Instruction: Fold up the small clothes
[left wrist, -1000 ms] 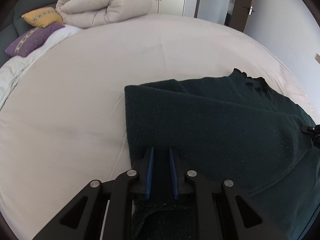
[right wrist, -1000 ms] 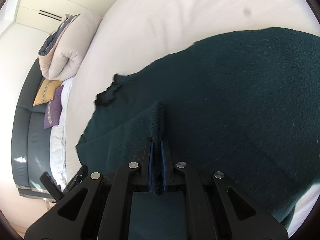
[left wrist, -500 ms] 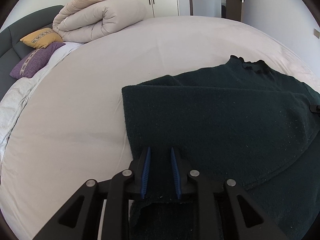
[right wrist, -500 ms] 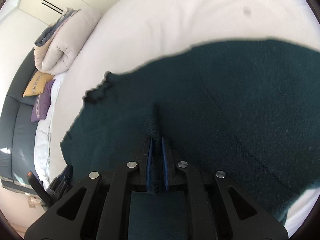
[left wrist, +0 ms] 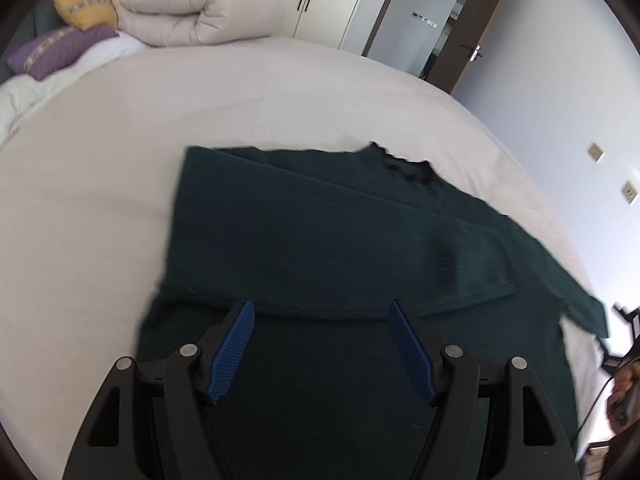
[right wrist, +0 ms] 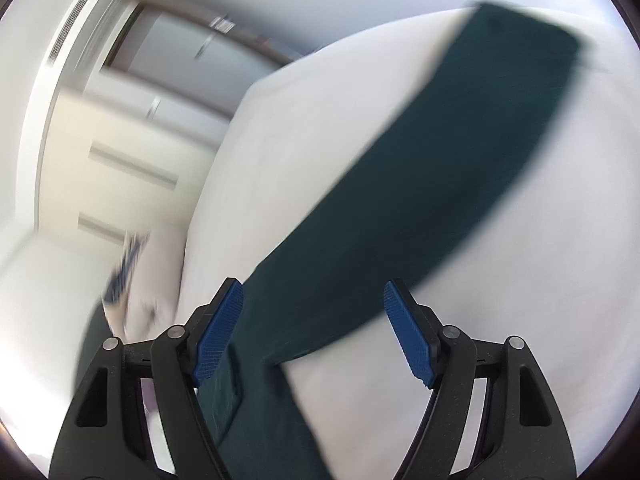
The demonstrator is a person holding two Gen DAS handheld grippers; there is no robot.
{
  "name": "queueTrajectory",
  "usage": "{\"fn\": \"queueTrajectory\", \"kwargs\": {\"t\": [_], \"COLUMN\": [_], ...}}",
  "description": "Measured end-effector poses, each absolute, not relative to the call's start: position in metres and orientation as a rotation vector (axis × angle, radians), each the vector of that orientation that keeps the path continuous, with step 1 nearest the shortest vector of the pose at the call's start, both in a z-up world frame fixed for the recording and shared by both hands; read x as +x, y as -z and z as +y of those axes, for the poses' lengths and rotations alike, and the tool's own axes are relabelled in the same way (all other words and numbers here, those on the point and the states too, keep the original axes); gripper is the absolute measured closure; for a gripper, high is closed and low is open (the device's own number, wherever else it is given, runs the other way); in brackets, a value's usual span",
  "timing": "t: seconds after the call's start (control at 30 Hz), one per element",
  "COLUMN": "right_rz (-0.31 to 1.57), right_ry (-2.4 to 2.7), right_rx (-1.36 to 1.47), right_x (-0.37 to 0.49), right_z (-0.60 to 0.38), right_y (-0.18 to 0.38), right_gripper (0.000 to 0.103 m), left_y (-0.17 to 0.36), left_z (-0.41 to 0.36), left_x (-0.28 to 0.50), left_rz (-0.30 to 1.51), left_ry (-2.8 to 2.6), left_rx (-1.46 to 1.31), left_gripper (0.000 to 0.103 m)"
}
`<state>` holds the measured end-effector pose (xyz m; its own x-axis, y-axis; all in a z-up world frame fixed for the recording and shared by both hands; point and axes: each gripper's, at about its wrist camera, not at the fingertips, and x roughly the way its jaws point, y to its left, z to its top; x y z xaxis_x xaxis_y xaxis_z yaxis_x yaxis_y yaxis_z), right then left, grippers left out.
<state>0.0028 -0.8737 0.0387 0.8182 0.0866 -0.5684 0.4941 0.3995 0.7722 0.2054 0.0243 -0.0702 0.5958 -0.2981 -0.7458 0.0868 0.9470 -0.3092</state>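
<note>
Between the spread blue pads of your left hand-held gripper (left wrist: 321,344) the dark green sweater (left wrist: 340,240) lies flat on the bed (left wrist: 120,140), while your right hand-held gripper (right wrist: 314,326), likewise apart, frames its sleeve.

Right gripper (right wrist: 316,308) jaws spread wide, blurred dark green garment (right wrist: 420,200) across white bed (right wrist: 520,300)
</note>
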Motion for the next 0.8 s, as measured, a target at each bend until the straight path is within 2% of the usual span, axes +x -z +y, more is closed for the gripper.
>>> {"fn": "queueTrajectory", "kwargs": {"t": [0.17, 0.3, 0.33, 0.4, 0.47, 0.5, 0.53, 0.6, 0.8], "right_rz": [0.45, 0.426, 0.421, 0.421, 0.413, 0.417, 0.429, 0.443, 0.495], "right_ry": [0.385, 0.393, 0.384, 0.38, 0.379, 0.383, 0.396, 0.418, 0.421], "right_rx": [1.366, 1.376, 1.381, 1.382, 1.397, 1.406, 1.413, 1.402, 1.176], "right_x": [-0.066, -0.056, -0.047, -0.033, -0.021, -0.016, -0.011, -0.007, 0.027], "right_z": [-0.941, -0.956, -0.959, -0.962, -0.963, -0.962, -0.962, -0.959, -0.916], "right_y": [-0.017, -0.014, -0.012, -0.009, -0.003, 0.0, 0.004, 0.007, -0.038], "right_gripper": [0.032, 0.032, 0.035, 0.044, 0.061, 0.076, 0.085, 0.092, 0.095], "left_y": [0.069, 0.07, 0.069, 0.068, 0.068, 0.068, 0.069, 0.07, 0.069], "left_z": [-0.01, -0.03, -0.034, -0.037, -0.039, -0.038, -0.037, -0.037, -0.039], "left_x": [0.194, 0.192, 0.192, 0.192, 0.194, 0.196, 0.197, 0.2, 0.206], "left_rz": [0.937, 0.968, 0.97, 0.972, 0.979, 0.986, 0.99, 0.994, 0.997], "left_ry": [0.299, 0.335, 0.343, 0.356, 0.365, 0.368, 0.37, 0.374, 0.423], "left_rx": [-0.284, -0.323, -0.329, -0.34, -0.356, -0.369, -0.38, -0.393, -0.434], "left_gripper": [0.031, 0.031, 0.031, 0.031, 0.031, 0.031, 0.031, 0.031, 0.031]}}
